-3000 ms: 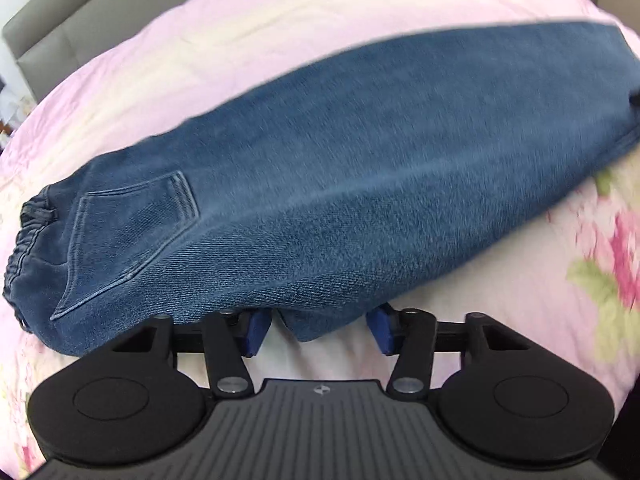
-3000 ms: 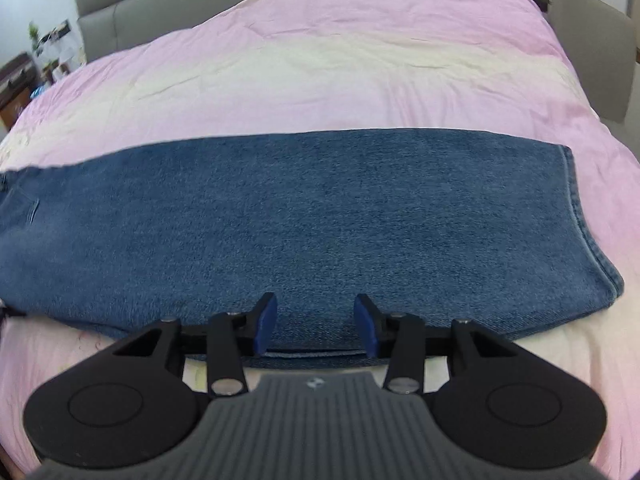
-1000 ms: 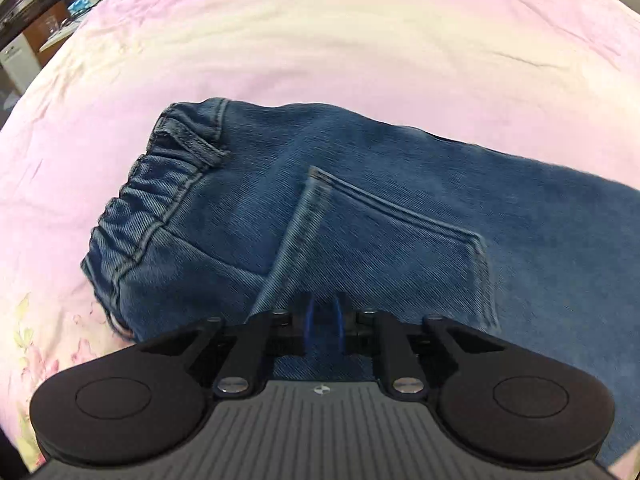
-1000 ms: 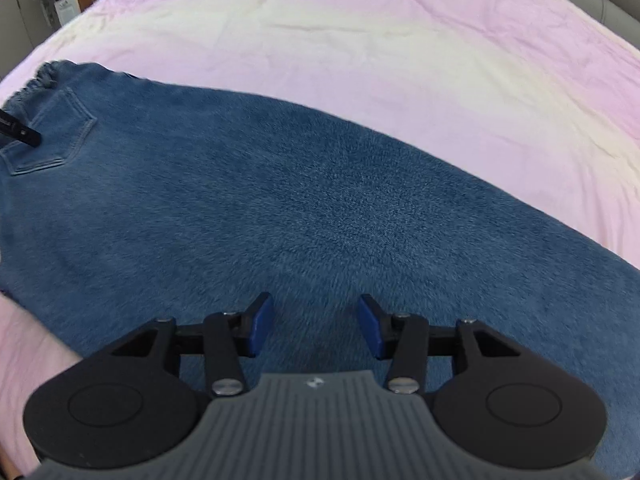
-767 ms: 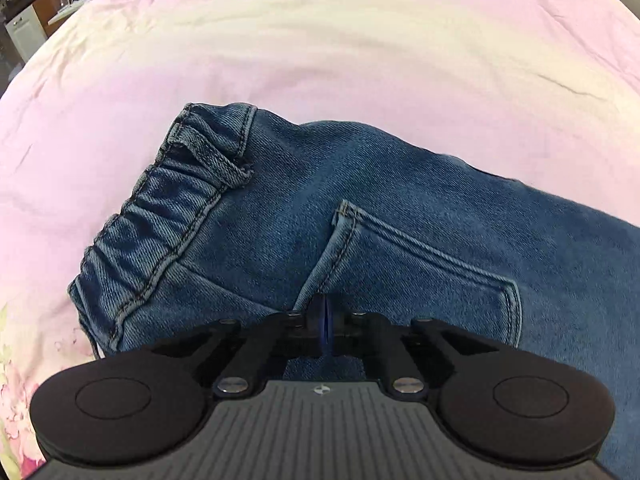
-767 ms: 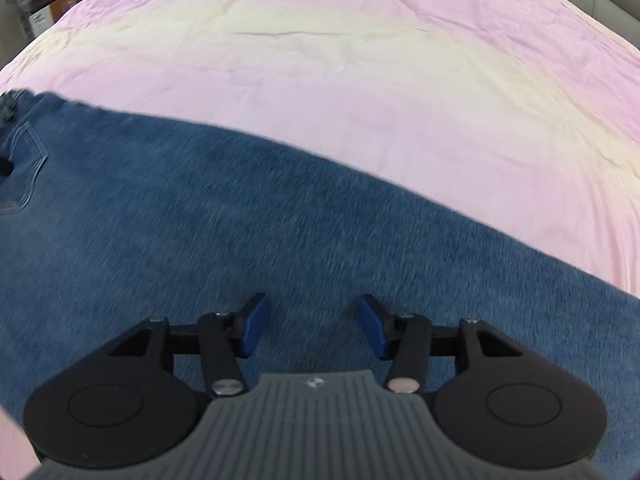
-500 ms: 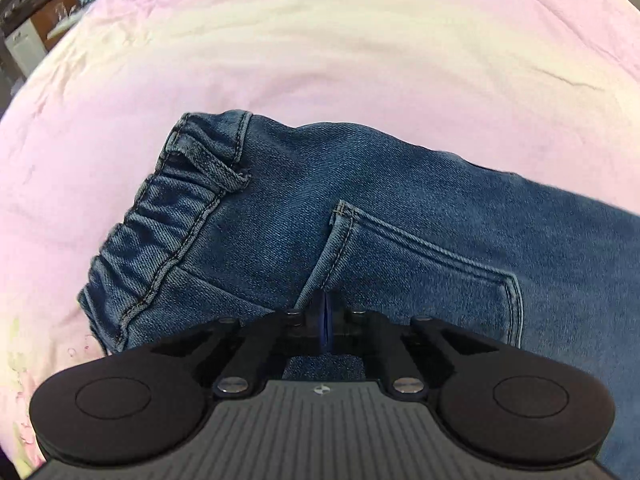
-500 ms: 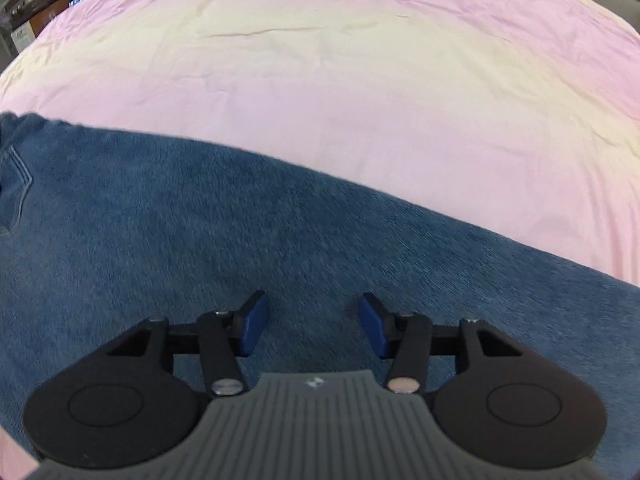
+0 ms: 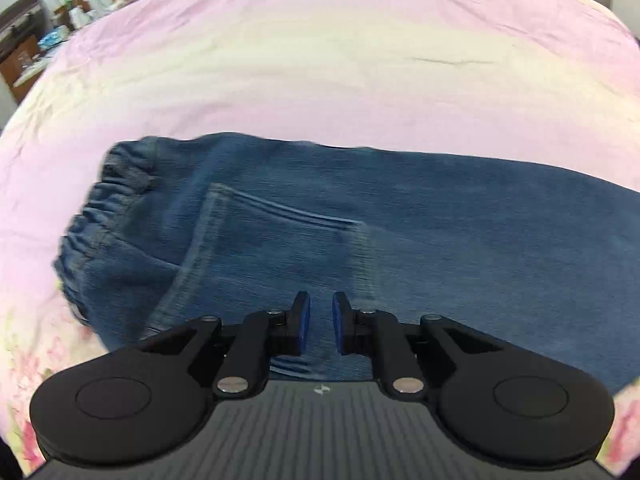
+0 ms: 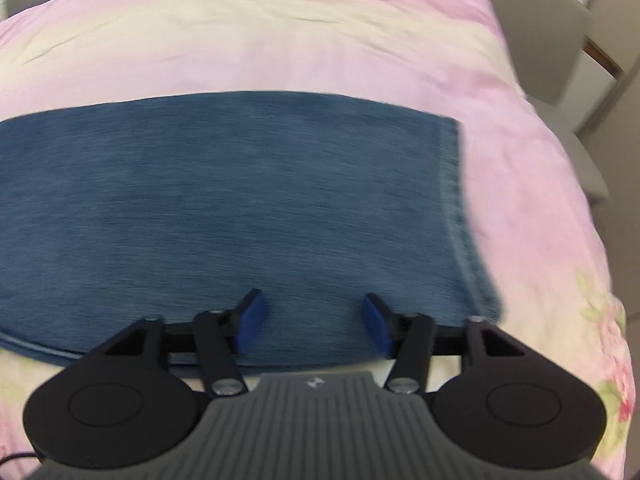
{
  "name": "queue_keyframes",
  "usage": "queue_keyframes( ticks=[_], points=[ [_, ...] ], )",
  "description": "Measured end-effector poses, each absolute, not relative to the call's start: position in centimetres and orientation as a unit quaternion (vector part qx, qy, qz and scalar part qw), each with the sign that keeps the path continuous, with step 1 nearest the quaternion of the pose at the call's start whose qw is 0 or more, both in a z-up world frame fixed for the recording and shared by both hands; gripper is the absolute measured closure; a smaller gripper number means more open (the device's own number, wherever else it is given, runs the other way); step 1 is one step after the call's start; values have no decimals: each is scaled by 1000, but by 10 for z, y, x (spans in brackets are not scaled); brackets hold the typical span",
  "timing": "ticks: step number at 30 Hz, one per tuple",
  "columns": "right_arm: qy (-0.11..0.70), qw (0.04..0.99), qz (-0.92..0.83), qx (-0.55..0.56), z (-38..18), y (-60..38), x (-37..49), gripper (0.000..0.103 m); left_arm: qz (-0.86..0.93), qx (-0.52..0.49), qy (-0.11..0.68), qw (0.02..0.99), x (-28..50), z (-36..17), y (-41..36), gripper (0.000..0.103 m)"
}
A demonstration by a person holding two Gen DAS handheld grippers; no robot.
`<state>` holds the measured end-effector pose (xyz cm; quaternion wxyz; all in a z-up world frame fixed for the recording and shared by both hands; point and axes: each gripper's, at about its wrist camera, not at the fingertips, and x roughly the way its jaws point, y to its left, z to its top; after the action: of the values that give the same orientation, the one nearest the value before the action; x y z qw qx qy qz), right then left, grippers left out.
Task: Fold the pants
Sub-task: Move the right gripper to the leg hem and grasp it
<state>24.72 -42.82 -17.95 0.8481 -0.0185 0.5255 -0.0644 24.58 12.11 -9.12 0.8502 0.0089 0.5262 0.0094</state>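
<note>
Letting go of the pants with our left gripper, now open a little, we hold our right gripper wide open near the bed's right edge, ready to fold.

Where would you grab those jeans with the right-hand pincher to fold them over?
Probably at the hem, near its lower corner. The right gripper hangs open over the jeans, which lie flat; the hem's free edge by the bedspread lets a finger slip under from the right.
</note>
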Motion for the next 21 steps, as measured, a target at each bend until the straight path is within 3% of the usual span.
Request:
queue_keyframes(
  ticks=[1,8,16,19,21],
  points=[
    [528,846,-69,-9,-181,-438,247,38,-6,12,527,849,242,-89,108,87],
    [531,844,-69,-3,-185,-476,236,38,-110,28,543,832,202,-105,28,86],
    [528,846,-61,36,-188,-485,220,39,-118,57,584,801,173,-142,-9,86],
    [521,850,-58,60,-176,-499,207,53,-117,72,586,799,179,-129,-16,86],
    [509,854,-59,88,-165,-511,195,54,-127,72,570,809,183,-117,-23,86]
  ],
)
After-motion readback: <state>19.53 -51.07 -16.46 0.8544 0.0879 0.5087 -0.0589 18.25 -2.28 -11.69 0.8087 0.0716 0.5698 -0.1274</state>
